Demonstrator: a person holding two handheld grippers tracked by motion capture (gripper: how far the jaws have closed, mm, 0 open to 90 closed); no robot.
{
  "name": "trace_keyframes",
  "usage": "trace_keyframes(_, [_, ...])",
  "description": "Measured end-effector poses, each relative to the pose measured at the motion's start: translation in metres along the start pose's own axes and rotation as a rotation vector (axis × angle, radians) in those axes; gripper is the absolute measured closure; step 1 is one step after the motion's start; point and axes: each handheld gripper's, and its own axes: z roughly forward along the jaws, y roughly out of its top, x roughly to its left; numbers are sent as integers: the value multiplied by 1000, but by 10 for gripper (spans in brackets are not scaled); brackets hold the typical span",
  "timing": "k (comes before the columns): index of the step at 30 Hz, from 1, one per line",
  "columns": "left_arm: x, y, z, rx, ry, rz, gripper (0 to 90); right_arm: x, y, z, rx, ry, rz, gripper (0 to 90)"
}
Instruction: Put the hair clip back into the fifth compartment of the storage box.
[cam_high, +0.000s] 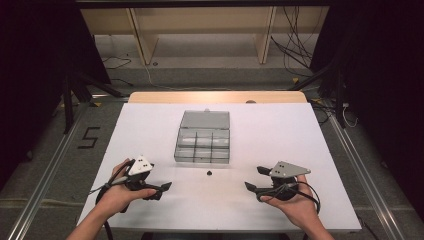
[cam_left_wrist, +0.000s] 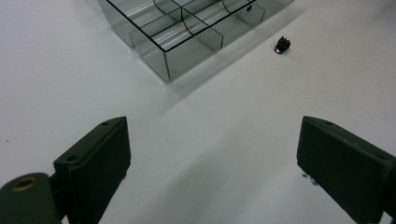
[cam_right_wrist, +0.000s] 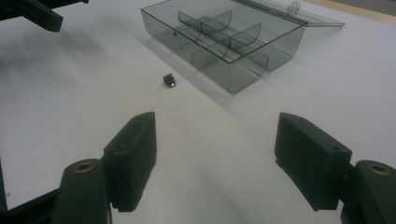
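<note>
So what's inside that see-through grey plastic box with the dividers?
The see-through grey plastic box lies open, its lid folded back flat. Every compartment looks empty. The small black part sits outside on the white table. Glare across the dividers could hide something tiny.

A wooden shelf unit (cam_high: 200, 30) stands beyond the table, with what look like loose cables (cam_high: 295, 50) beside it.

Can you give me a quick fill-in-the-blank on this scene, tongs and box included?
1. The lid of the clear compartment box is ____.
2. The small black part lies on the white table, ____ the box.
3. The left tongs and the right tongs both stand ____, holding nothing.
4. In the high view, the small black part sits ____ the two tongs.

Missing words: open; outside; open; between
</note>
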Motion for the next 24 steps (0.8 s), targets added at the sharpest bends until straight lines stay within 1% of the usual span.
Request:
trace_keyframes(3, [0,0,0,0,0,-1,95,3,2,6,2,9,-11,309])
trace_keyframes(10, [1,0,0,0,5,-1,95,8,6,15,2,26,-25,318])
trace_keyframes(11, [1,0,0,0,4,0,94,10,8,19,6,29,-29,321])
trace_keyframes(19, [1,0,0,-2,4,0,94,15,12,31,13,38,-43,333])
trace_keyframes(24, [1,0,0,0,2,4,94,21,15,44,23,48,-55,339])
